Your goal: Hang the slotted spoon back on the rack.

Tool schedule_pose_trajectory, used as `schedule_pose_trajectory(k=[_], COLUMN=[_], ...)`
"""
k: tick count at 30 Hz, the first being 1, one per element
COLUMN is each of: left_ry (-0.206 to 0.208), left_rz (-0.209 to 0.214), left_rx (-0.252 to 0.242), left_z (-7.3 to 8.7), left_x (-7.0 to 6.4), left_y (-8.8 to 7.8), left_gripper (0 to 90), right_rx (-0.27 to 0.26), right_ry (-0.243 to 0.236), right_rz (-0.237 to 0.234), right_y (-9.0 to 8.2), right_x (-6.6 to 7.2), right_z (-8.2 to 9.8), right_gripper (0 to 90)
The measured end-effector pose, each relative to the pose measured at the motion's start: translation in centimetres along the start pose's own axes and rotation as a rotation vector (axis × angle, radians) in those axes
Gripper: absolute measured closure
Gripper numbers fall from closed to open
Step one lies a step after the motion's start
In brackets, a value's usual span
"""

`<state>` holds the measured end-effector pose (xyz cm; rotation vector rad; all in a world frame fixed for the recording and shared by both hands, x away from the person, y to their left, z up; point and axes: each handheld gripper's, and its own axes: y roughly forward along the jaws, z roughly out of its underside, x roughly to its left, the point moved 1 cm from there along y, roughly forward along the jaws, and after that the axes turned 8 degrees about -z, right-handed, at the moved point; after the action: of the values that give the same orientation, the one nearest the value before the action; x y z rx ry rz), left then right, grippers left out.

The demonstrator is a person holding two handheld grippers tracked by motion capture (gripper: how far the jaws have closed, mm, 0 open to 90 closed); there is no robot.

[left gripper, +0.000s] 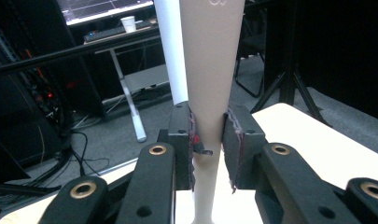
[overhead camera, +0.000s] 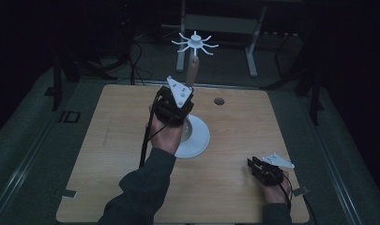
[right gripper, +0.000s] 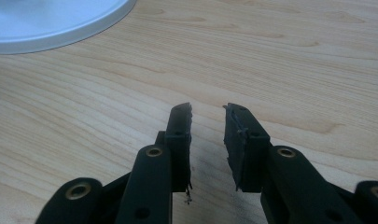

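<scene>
Left hand-held gripper (left gripper: 209, 140) clamped on beige tapered handle (left gripper: 210, 70), its top cut off, its bottom blurred.

A smooth beige tapered wooden piece (left gripper: 210, 93), shaped like a slim club, stands upright between the pads of the left gripper (left gripper: 209, 140), which press on it from both sides at its narrow lower stretch. It widens steadily upward from the grip and runs out of the top of the left gripper view; below the pads its thin end continues down past them. In the high view its rounded beige upper part (overhead camera: 192, 70) rises just above the left gripper (overhead camera: 176, 105). Directly behind it, from that gripper's side, stands a white round post (left gripper: 171, 51), close beside it.
</scene>
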<state>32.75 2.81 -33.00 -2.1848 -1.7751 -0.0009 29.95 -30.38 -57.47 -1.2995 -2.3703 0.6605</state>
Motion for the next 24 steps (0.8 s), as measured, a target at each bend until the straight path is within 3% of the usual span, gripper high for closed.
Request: schedule_pose_trajectory(k=[24], left_ry=[0.014], left_rz=[-0.045], left_rx=[0.032], left_z=[-0.73], left_x=[0.12], left_y=[1.06], left_gripper=[74.5], right_rx=[0.000], right_ry=[0.000], right_rz=[-0.004], right_y=[-0.01], right_x=[0.06], right_z=[0.00], right_gripper=[71.3])
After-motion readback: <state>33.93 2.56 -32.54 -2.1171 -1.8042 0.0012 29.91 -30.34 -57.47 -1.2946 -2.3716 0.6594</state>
